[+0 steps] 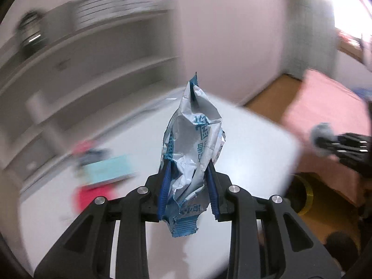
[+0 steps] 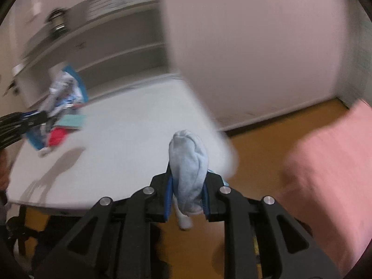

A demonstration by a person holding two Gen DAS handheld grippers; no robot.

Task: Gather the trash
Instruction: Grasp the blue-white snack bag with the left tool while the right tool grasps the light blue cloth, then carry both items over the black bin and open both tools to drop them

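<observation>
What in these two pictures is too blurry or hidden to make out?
- Left wrist view: red and teal things on the white table, smeared by motion.
- Left wrist view: dark object on the shelf, blurred.
- Right wrist view: lower end of the pale blue cloth, behind the right gripper.
- Crumpled wrapper: print creased, unreadable.

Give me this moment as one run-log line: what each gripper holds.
left gripper: shut on crumpled wrapper | right gripper: shut on pale blue sock | both above white table | views blurred
</observation>
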